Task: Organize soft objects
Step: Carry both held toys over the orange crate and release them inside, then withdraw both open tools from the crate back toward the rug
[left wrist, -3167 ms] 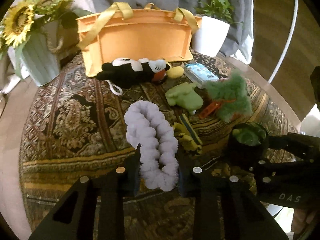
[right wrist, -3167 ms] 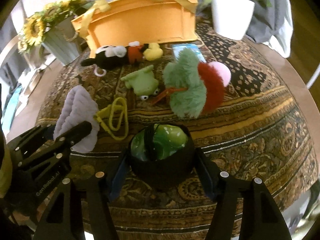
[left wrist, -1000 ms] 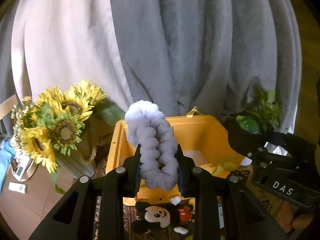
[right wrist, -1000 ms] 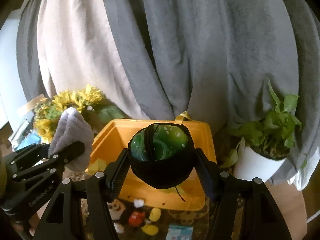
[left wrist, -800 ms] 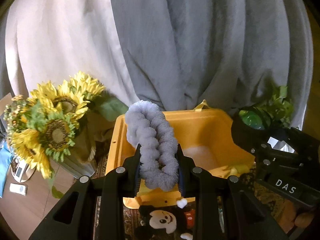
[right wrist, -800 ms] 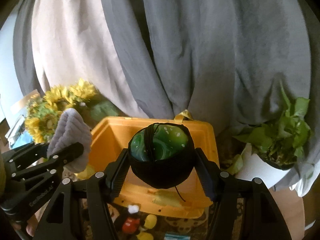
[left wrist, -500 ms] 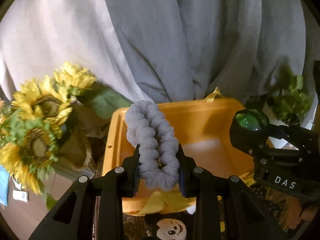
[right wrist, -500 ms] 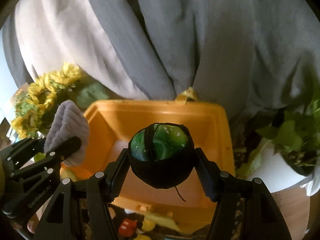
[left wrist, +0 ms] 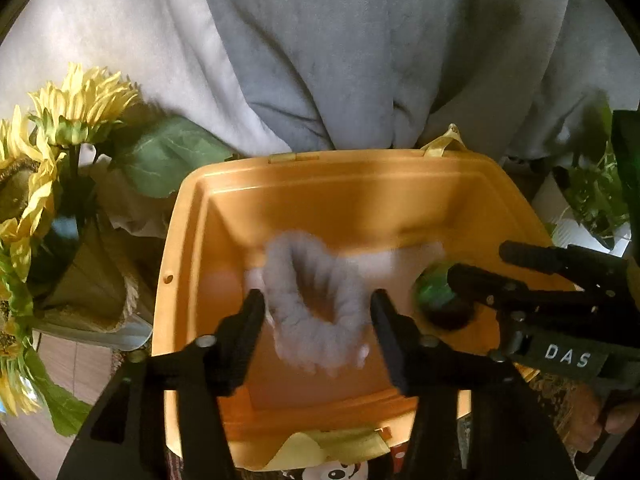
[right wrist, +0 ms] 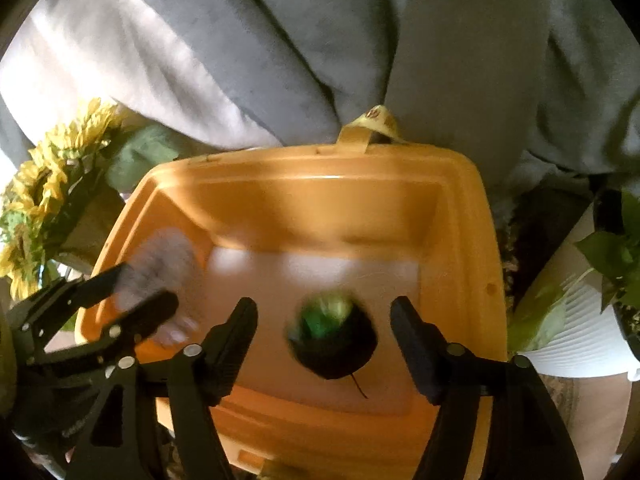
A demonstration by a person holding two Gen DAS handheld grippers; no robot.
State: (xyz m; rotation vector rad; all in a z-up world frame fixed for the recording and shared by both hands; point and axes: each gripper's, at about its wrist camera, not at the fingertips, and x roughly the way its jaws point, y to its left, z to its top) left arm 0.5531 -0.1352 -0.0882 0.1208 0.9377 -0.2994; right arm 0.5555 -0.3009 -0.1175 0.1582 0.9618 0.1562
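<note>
Both grippers hover over the open orange bin (left wrist: pixel 192 240) (right wrist: pixel 460 208). My left gripper (left wrist: pixel 318 312) is open; the fluffy lavender scrunchie (left wrist: pixel 316 312) is blurred between and below its fingers, loose inside the bin. It also shows at the left in the right wrist view (right wrist: pixel 160 268). My right gripper (right wrist: pixel 324 324) is open; the green-and-black soft ball (right wrist: pixel 332 336) is blurred in mid-air between its fingers, inside the bin. The ball also shows in the left wrist view (left wrist: pixel 438 300), beside the right gripper's fingers (left wrist: pixel 520 280).
Sunflowers in a vase (left wrist: pixel 44 168) stand left of the bin. A white pot with a green plant (right wrist: pixel 588 320) stands to its right. Grey and white drapes (left wrist: pixel 320 48) hang behind. A Mickey plush (left wrist: pixel 336 470) lies just in front of the bin.
Both grippers moved forward over the bin and opened. The scrunchie and the ball have left the fingers and are dropping into the bin.
</note>
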